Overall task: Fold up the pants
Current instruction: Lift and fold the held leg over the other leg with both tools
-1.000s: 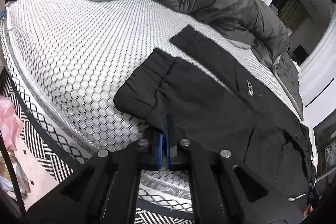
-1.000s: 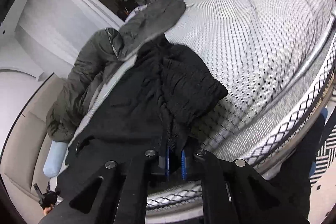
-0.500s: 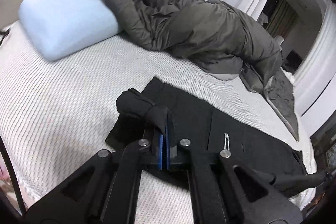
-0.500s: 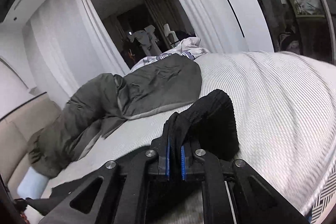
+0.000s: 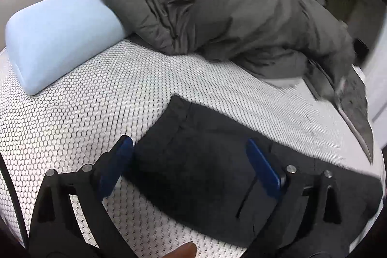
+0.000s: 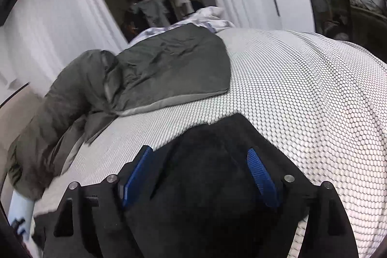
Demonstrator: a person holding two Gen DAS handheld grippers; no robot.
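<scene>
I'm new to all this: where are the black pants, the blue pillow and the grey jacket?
black pants [image 5: 193,161], left wrist view, flat middle.
blue pillow [image 5: 60,35], left wrist view, top face.
grey jacket [image 5: 229,16], left wrist view, bulky middle.

- Pants [image 5: 205,161]: plain black, no pattern.
- Bed [image 5: 96,117] cover: white, fine honeycomb mesh with dark outlines.
- Pillow [image 5: 58,40]: pale blue, plain.
- Jacket [image 5: 217,16]: dark olive-grey, lighter grey lining at its edge.
- Curtain [image 6: 53,23]: white.
- Left claw [image 5: 191,166] and right claw [image 6: 199,175]: black frames, blue pads.
</scene>
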